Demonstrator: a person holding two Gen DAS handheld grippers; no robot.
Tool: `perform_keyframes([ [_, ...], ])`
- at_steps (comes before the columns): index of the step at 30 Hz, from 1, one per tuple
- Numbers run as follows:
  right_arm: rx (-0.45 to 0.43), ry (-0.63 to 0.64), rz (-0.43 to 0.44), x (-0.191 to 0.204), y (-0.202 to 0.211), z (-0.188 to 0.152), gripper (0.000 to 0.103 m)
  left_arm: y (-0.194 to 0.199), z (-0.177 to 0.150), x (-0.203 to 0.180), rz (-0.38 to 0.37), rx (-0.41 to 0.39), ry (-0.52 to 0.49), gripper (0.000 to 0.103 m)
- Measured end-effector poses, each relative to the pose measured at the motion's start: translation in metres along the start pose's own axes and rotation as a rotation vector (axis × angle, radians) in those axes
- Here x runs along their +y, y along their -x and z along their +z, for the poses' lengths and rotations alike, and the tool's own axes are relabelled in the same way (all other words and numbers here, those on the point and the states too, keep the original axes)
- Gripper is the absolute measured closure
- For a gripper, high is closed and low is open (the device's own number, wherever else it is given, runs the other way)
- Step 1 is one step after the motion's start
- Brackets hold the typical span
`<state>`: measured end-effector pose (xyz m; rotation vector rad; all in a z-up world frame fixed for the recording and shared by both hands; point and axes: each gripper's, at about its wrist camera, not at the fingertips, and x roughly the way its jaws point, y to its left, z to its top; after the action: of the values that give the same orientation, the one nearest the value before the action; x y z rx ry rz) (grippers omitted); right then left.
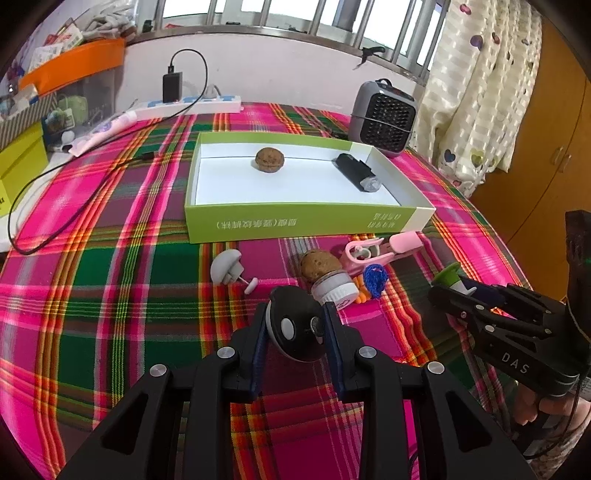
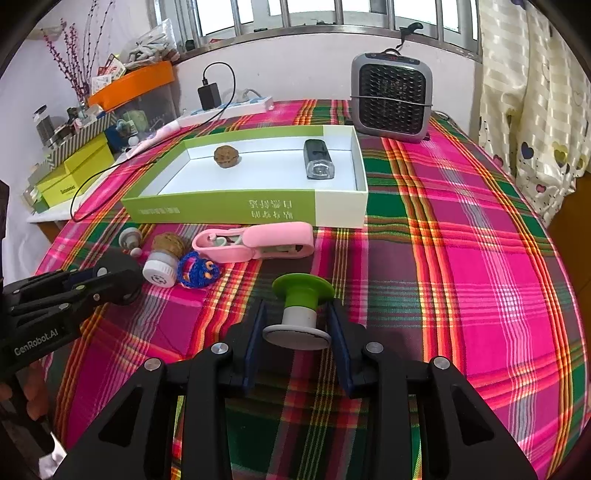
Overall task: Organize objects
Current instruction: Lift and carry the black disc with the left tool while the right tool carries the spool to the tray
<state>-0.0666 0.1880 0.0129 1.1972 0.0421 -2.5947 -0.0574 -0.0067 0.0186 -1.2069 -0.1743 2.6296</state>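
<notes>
Black plug (image 1: pixel 295 328) sits pinched in the left gripper (image 1: pixel 295 332) at lower centre; the right gripper (image 2: pixel 297 325) clamps a green-topped stopper (image 2: pixel 301 299). Lift both clear, then lower them gently into the green box (image 1: pixel 295 221).

The green box (image 2: pixel 221 208) stands ahead, a pink clip (image 2: pixel 255 242) and small clutter before it. Bare counter (image 2: pixel 461 258) lies open on the right, up to the heater (image 2: pixel 391 99).

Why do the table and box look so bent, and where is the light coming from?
Both wrist views use fisheye lenses: the green box bows in the left view, the plaid tablecloth curves in the right, and corners go black. Daylight enters through the barred window, which is washed out white. Everything on the table looks fairly sharp.
</notes>
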Motion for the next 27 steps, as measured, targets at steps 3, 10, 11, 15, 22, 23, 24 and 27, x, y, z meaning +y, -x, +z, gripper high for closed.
perform_keyframes([
  [3,-0.005,-0.001,0.007,0.0,0.003,0.001,0.068,0.003,0.002,-0.001,-0.001,-0.006,-0.004,0.077],
  [10,-0.034,0.004,0.019,0.001,0.012,0.009,0.068,0.012,0.013,-0.004,-0.008,-0.035,-0.016,0.077],
  [11,-0.039,0.003,0.023,0.001,0.013,0.01,0.068,0.012,0.014,-0.005,-0.007,-0.037,-0.016,0.077],
  [15,-0.046,0.012,0.027,0.003,0.015,0.018,0.068,0.013,0.021,-0.005,-0.006,-0.046,-0.021,0.077],
  [22,-0.055,0.023,0.041,0.005,0.013,0.033,0.068,0.012,0.037,-0.006,-0.006,-0.061,-0.034,0.077],
  [23,-0.057,0.023,0.042,0.004,0.013,0.036,0.068,0.012,0.038,-0.007,-0.004,-0.064,-0.037,0.077],
  [24,-0.057,0.023,0.044,0.004,0.012,0.038,0.068,0.011,0.04,-0.007,-0.005,-0.065,-0.038,0.077],
  [27,-0.058,0.025,0.051,0.005,0.009,0.044,0.068,0.008,0.047,-0.007,-0.005,-0.067,-0.04,0.077],
])
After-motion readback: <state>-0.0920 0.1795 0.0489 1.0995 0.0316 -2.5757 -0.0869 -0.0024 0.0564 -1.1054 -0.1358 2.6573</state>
